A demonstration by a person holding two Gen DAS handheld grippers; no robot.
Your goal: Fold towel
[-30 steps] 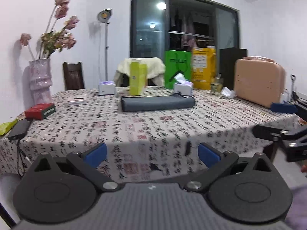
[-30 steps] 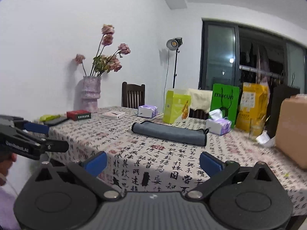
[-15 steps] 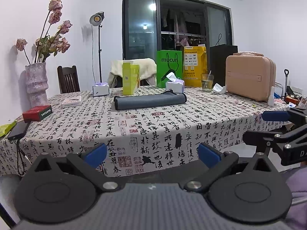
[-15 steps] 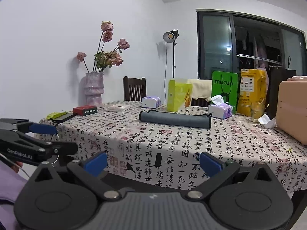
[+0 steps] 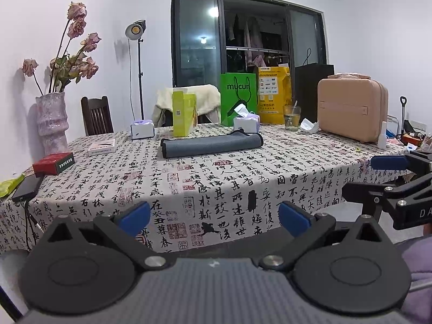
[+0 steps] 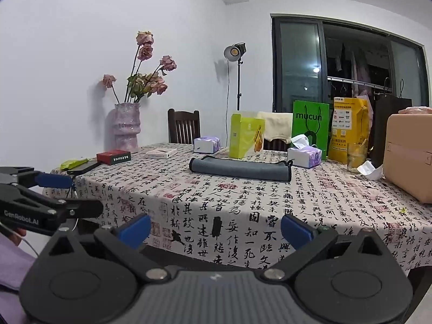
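A grey towel (image 5: 212,144) lies folded into a long narrow bundle toward the far side of the table; it also shows in the right wrist view (image 6: 240,168). My left gripper (image 5: 214,217) is open and empty, held off the table's near edge, well short of the towel. My right gripper (image 6: 214,229) is open and empty, also off the near edge. Each gripper shows at the side of the other's view, the right one (image 5: 378,178) and the left one (image 6: 62,191).
The table (image 5: 243,178) has a calligraphy-print cloth. Behind the towel stand a yellow-green box (image 5: 184,114), tissue packs (image 5: 246,122), a green bag (image 5: 238,94), a glass (image 5: 291,117) and a beige case (image 5: 352,113). A vase (image 5: 51,122), red box (image 5: 53,163) and phone (image 5: 27,187) sit left.
Both grippers have pulled back and lowered from the table, so the table and towel now sit farther away and higher in view. Both stay open.
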